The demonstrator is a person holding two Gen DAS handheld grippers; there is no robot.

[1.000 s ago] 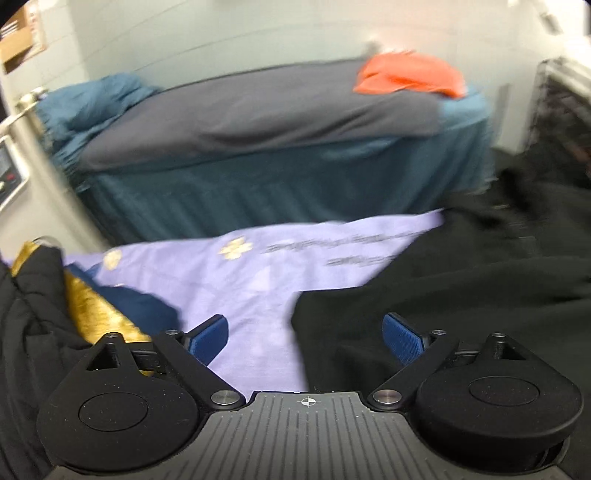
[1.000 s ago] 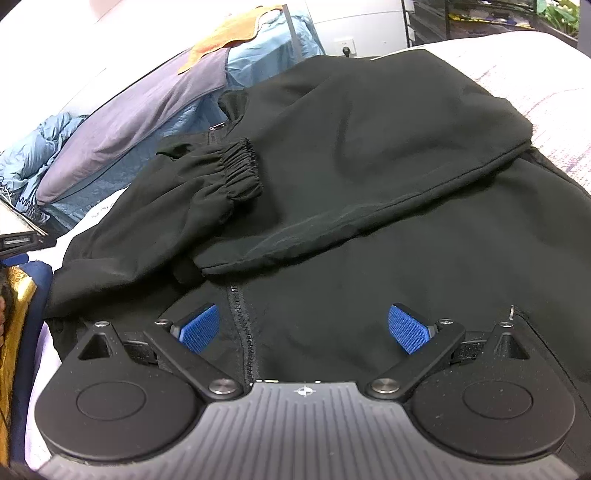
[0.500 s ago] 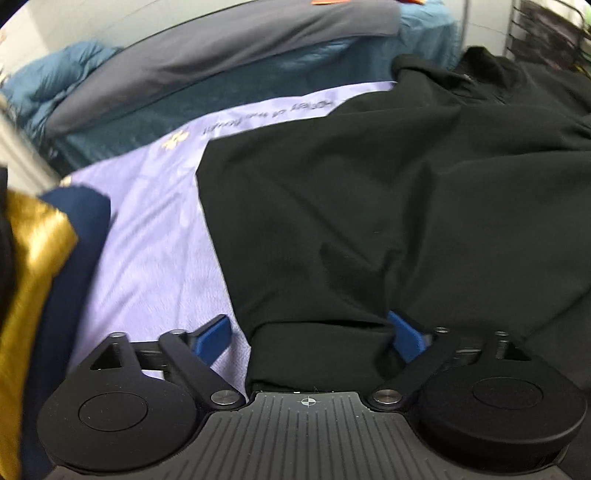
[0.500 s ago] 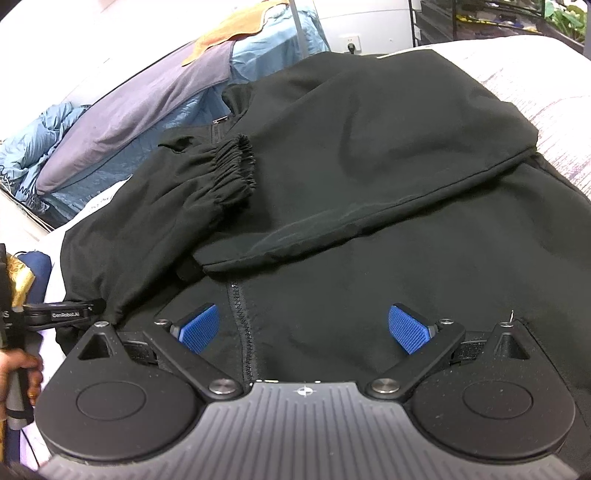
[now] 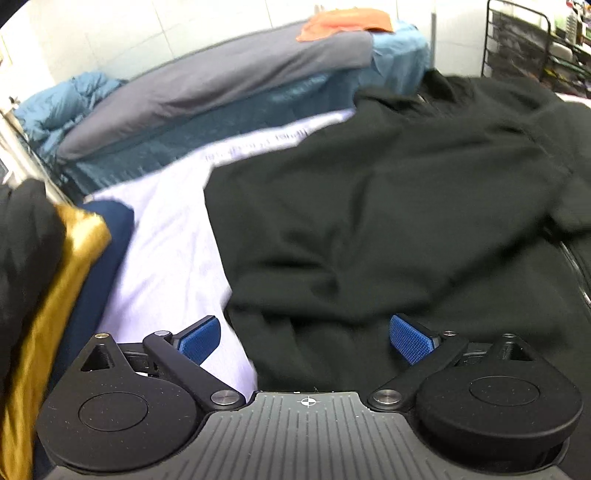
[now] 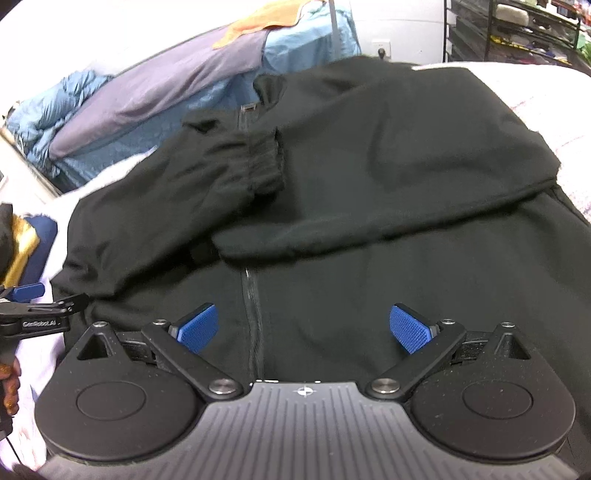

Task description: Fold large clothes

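A large black jacket [image 6: 369, 206] lies spread on a pale lilac sheet [image 5: 173, 251], both sleeves folded across its front, one elastic cuff [image 6: 264, 166] lying on top. Its zipper [image 6: 251, 306] runs toward the camera. My right gripper [image 6: 304, 328] hovers open over the jacket's lower front, with nothing between its blue pads. The left gripper [image 5: 306, 336] is open at the jacket's left edge [image 5: 236, 295], cloth lying between its fingers without being pinched. In the right wrist view the left gripper [image 6: 33, 299] shows at the far left, held by a hand.
A gold and navy bundle [image 5: 62, 280] with dark cloth lies left of the jacket. Behind stands a bed with a grey cover [image 5: 221, 85], a blue quilt [image 5: 66, 99] and an orange cloth [image 5: 343, 22]. Wire shelving [image 5: 535, 48] is at the back right.
The left gripper swung from facing the bed down to the jacket's left edge, then drew back slightly. The right gripper has barely moved. Both remain open.
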